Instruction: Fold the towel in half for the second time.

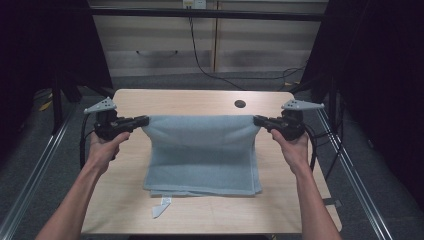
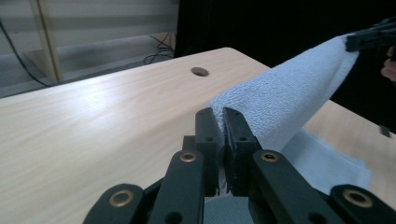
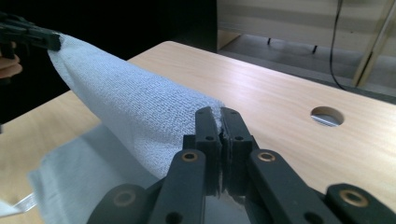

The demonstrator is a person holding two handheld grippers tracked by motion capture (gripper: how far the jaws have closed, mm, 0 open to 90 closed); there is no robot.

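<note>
Far edge of table (image 1: 200,97): bare, crossed freely; a hole (image 1: 240,104) is set near the far right corner.
Middle: blocked by the raised towel (image 1: 202,150).
Near edge: a white tag (image 1: 161,206) lies there.

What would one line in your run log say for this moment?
left gripper: shut on towel corner | right gripper: shut on towel corner | light blue towel: far edge lifted, near part on table

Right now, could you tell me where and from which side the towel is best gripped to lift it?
Grip the towel at its two far corners, coming in level from either side. The left hand-held gripper and right hand-held gripper pinch it there already, and the edge between them hangs nearly taut.
</note>
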